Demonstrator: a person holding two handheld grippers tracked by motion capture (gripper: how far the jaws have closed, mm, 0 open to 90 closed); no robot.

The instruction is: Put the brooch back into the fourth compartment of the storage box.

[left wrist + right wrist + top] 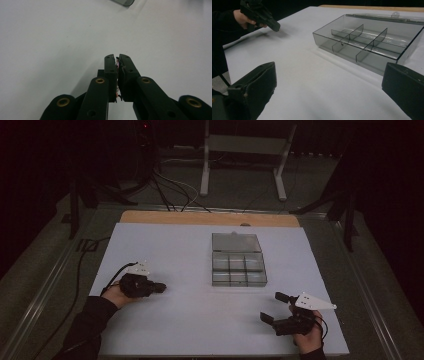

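Fingers (pixel 119 62) of the left gripper (pixel 159 288) are pressing together, clenched on nothing, hovering over the white counter (pixel 190 320). Those of the right gripper (pixel 274 307) are spreading wide, released. Its view is showing the clear compartment box (pixel 367 42) lying open near the counter's middle, dividers plain, and the other hand (pixel 243 20) farther off.
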